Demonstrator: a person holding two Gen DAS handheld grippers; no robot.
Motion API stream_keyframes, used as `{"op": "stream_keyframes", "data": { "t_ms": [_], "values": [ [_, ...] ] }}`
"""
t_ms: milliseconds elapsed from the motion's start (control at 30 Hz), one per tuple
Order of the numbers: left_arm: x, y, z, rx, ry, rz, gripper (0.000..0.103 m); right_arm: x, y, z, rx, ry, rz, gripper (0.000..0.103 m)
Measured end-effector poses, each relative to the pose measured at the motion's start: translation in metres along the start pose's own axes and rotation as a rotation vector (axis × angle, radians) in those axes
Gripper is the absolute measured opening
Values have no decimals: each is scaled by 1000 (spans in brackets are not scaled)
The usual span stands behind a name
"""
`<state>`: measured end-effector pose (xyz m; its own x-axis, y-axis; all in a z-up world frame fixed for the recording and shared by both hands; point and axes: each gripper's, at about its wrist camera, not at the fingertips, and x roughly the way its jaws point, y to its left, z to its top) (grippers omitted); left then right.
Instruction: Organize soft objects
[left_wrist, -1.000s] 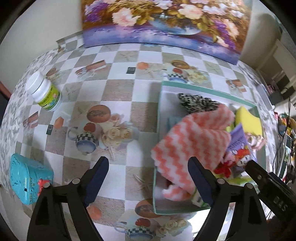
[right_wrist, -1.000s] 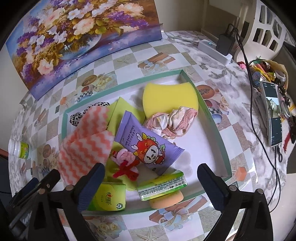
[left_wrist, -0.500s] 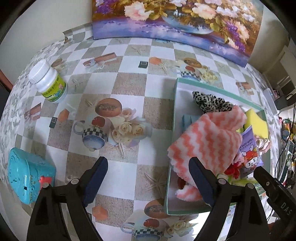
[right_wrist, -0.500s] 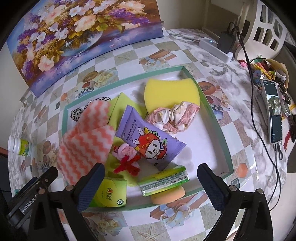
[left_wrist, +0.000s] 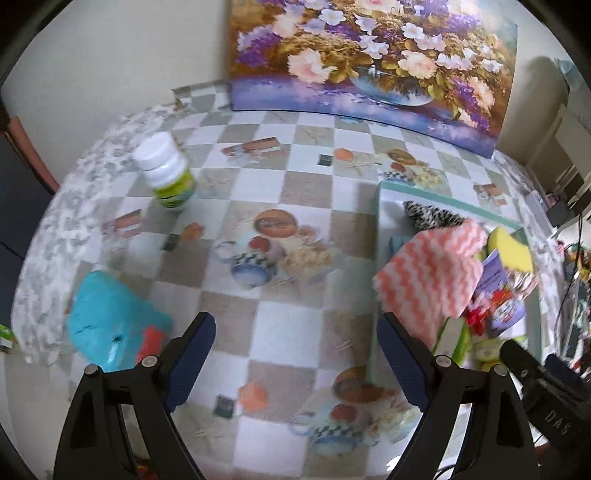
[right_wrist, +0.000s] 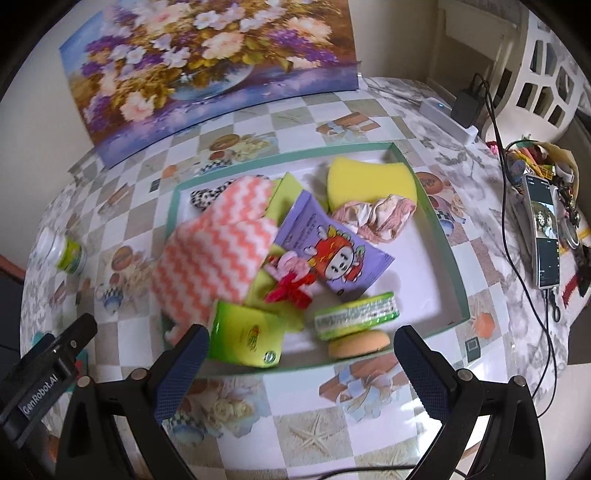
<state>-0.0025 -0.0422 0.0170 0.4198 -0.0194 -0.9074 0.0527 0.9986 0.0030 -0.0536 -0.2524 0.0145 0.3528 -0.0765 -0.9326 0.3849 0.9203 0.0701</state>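
Coral-and-white zigzag cloth (right_wrist: 218, 254) lies heaped over the left side of the green-rimmed tray (right_wrist: 448, 254), ahead of the right gripper (right_wrist: 297, 363), whose jaws stand wide apart with nothing between them. Past its spread fingers sit a green packet (right_wrist: 245, 339), a green-wrapped bar (right_wrist: 356, 314) and an orange round sponge (right_wrist: 358, 343) at the tray's near edge. Farther ahead lie a purple wipes pack (right_wrist: 328, 251), a red-and-pink bow (right_wrist: 290, 280), a yellow sponge (right_wrist: 369, 177) and a crumpled pink cloth (right_wrist: 376, 218). The left gripper (left_wrist: 297, 352) is also spread wide and empty over the checkered tablecloth (left_wrist: 288, 325), the tray just to its right. To its left rests a teal object (left_wrist: 110, 321); farther ahead-left stands a white-capped bottle (left_wrist: 166, 173).
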Motion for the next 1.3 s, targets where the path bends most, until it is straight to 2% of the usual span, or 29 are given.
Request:
{"op": "stream_keyframes", "data": {
  "t_ms": [267,400,567,733,933,1300],
  "values": [
    [-14,14,-24,1,-23,48,89,-12,7,-21,-34,-22,-8,101],
    [-19,17,-30,-4,-40,43,89,-15,10,-29,-49,-27,-10,101],
    [-27,18,-36,0,-74,88,89,-23,11,-35,-55,-51,-15,101],
    [-34,20,-38,-8,-99,93,89,-29,11,-37,-59,-79,-23,101],
    [-33,21,-37,-12,-105,106,89,-30,13,-37,-65,-85,-24,101],
    [-24,21,-34,-13,-67,113,89,-26,14,-33,-68,-92,-11,101]
  ]
}}
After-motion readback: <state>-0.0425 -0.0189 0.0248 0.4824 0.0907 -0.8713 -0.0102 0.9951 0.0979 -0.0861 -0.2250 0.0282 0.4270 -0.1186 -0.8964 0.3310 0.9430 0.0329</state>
